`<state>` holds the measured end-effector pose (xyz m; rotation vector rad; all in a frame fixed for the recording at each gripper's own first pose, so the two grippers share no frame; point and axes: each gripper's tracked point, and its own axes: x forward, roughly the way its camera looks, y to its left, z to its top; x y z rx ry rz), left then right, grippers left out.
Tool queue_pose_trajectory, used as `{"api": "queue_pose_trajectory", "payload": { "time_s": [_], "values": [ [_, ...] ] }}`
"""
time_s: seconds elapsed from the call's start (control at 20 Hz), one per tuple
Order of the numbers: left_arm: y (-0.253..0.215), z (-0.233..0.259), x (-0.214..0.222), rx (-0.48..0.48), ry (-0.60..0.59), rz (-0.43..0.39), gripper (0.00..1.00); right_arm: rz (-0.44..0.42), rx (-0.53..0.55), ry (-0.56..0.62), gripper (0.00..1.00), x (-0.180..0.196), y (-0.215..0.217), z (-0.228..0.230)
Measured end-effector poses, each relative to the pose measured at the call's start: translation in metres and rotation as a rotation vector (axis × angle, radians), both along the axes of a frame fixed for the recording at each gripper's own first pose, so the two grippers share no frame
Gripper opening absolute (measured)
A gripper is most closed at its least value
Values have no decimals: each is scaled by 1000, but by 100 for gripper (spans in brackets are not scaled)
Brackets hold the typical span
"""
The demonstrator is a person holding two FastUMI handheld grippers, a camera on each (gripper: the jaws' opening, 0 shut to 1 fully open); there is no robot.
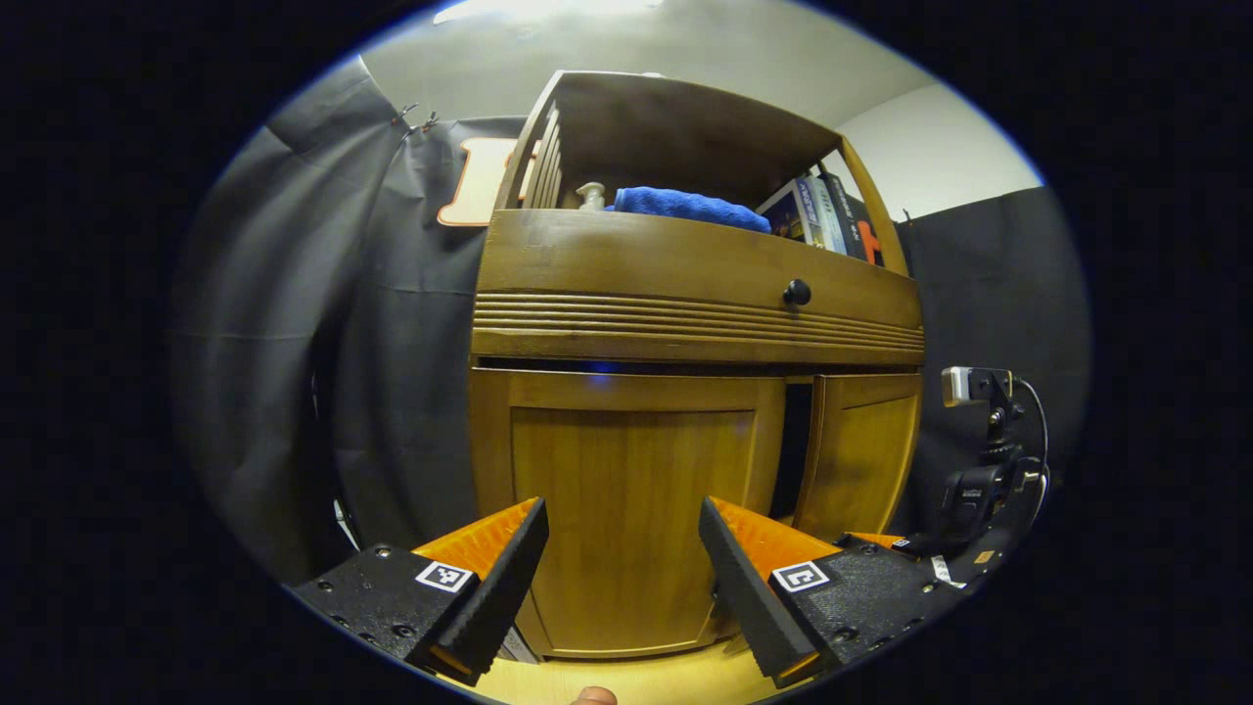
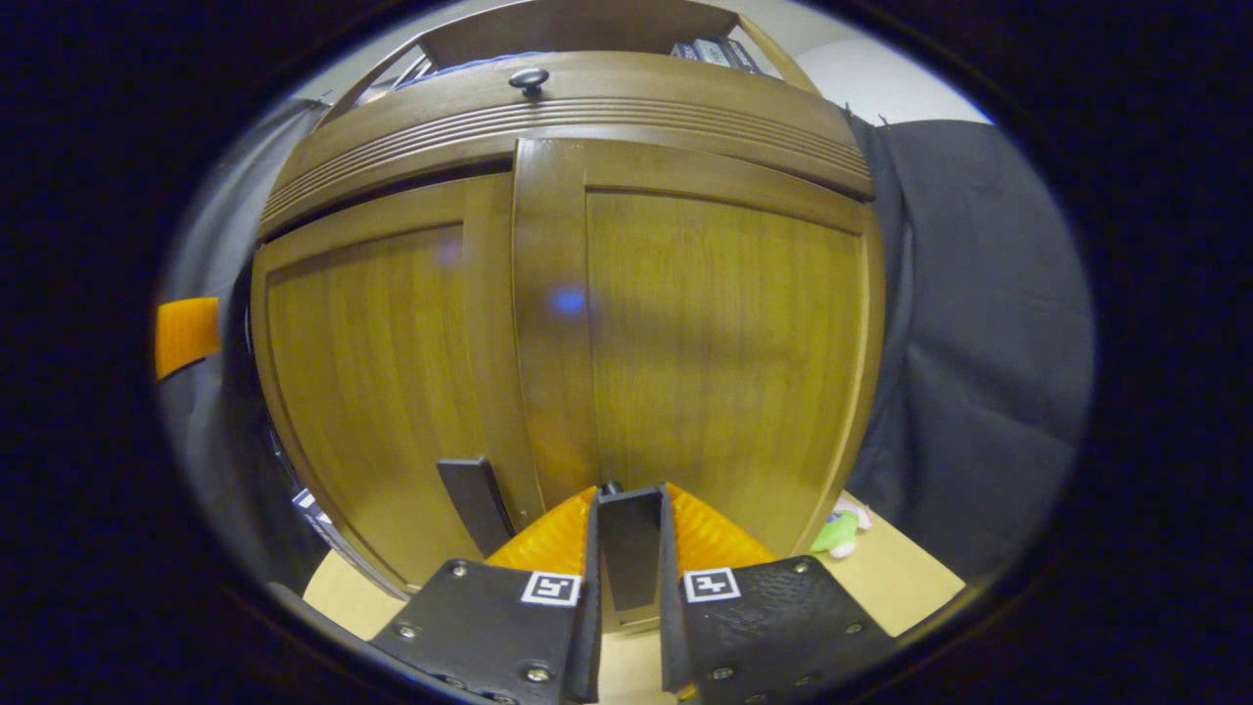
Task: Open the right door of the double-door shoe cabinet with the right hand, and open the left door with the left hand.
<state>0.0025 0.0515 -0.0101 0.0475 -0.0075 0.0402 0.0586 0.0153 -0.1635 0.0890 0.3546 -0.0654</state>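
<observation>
**A:** Where is the shoe cabinet (image 1: 685,392), and how much room is there around it?

**B:** It stands on a pale wooden surface (image 1: 636,681), right in front of both grippers. In the left gripper view, the left gripper (image 1: 624,578) hovers before the left door (image 1: 626,509), its fingers spread wide with nothing between them and not touching the wood. A dark vertical gap shows between that door's right edge and the right door (image 1: 861,460), which stands slightly ajar. Black cloth hangs close on both sides of the cabinet.

**A:** And the right gripper?

**B:** In the right gripper view, the right gripper (image 2: 629,548) is low against the right door (image 2: 724,343), near its inner edge. Its fingers are closed on a flat, dark, upright handle (image 2: 629,543) at the door's bottom. A matching dark handle (image 2: 477,504) sits on the left door (image 2: 372,372), just beside it and free.

**A:** What are the surfaces like?

**B:** The doors are smooth, warm brown wood with recessed flat panels and raised frames. Above them runs a drawer front (image 1: 685,279) with ribbed horizontal grooves and a small round dark knob (image 1: 797,292). On the open shelf above lie a folded blue towel (image 1: 690,207), a pump bottle (image 1: 590,196) and upright books (image 1: 822,217). A small camera on a stand (image 1: 984,431) stands to the cabinet's right.
</observation>
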Motion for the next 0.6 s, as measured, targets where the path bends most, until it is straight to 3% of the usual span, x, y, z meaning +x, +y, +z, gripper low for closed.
{"api": "queue_pose_trajectory", "payload": {
  "time_s": [0.1,0.15,0.55,0.6],
  "values": [
    [-7,-1,1,-1,1,-24,92,-15,0,-1,24,-10,-5,1],
    [-10,-1,2,-4,2,-34,95,-22,2,-1,24,-15,-8,1],
    [-36,-2,0,-14,6,-96,92,-98,22,1,27,-59,-39,7],
    [-39,-3,-2,-16,8,-105,95,-108,23,0,23,-63,-43,8]
  ]
}}
